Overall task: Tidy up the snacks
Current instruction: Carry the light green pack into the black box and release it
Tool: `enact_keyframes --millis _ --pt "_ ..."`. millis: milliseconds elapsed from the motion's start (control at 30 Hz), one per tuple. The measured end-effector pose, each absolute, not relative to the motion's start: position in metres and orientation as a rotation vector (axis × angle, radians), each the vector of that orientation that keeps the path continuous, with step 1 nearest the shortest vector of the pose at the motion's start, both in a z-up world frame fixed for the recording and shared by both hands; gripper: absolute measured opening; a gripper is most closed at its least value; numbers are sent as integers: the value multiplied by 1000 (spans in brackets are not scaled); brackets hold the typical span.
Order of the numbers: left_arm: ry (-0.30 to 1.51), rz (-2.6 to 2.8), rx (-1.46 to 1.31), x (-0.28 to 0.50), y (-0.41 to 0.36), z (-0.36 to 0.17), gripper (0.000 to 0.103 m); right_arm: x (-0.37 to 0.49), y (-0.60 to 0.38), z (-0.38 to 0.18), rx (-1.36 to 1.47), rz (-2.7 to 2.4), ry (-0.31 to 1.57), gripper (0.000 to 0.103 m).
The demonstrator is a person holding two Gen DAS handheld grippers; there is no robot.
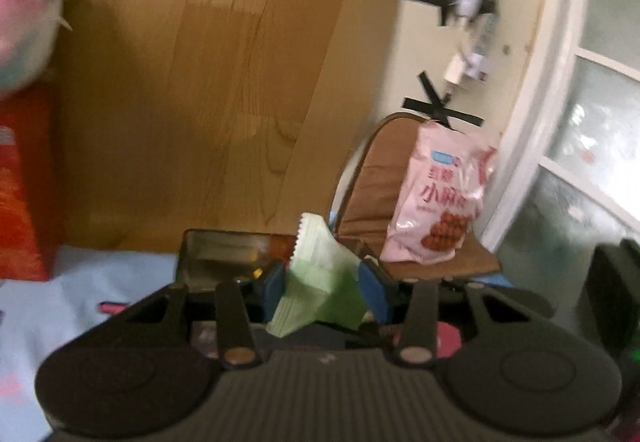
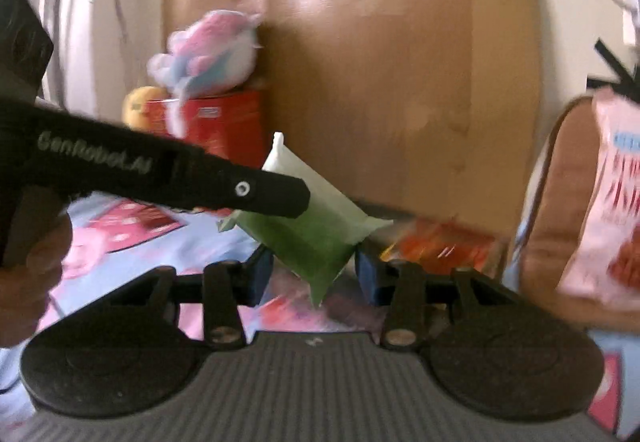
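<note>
Green and white, a small sealed snack packet (image 1: 320, 274) sits pinched between the blue pads of the left gripper (image 1: 326, 284), whose fingers (image 1: 274, 282) are closed in against its sides — the packet juts up and forward, its serrated edge uppermost. From the right wrist view the same packet (image 2: 316, 238) shows tilted on a corner, held up off the patterned sheet (image 2: 132, 242), with the left gripper's black body (image 2: 168, 178) reaching in from the left and covering its upper edge. The right gripper (image 2: 310, 276) has its fingers (image 2: 260, 276) spread apart on either side of the packet's lower corner; whether the pads touch it cannot be told, as the view is blurred. Behind the packet lies an open metal tin (image 1: 216, 258) on the sheet, and to the right a pink snack bag (image 1: 436, 198) leans upright on a brown chair (image 1: 372, 178). A wooden board (image 1: 208, 82) stands behind — beside it a red box (image 2: 224, 122) carries a pink and blue plush toy (image 2: 208, 54).
</note>
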State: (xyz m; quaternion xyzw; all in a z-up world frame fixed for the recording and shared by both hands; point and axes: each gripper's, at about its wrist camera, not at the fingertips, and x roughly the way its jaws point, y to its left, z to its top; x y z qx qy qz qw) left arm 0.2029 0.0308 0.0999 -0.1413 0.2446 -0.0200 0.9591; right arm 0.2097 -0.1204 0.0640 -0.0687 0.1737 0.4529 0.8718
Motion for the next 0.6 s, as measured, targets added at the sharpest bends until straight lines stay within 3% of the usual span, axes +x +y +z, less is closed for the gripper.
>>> enact_keyframes --millis 100,267,600 --pt "534 -27 -309 239 34 80 46 239 -113 53 -173 902 397 51" --pt "612 43 -313 262 39 51 46 260 -124 36 -139 839 454 55" --pt "540 64 -387 165 58 63 47 208 -178 35 35 948 487 54"
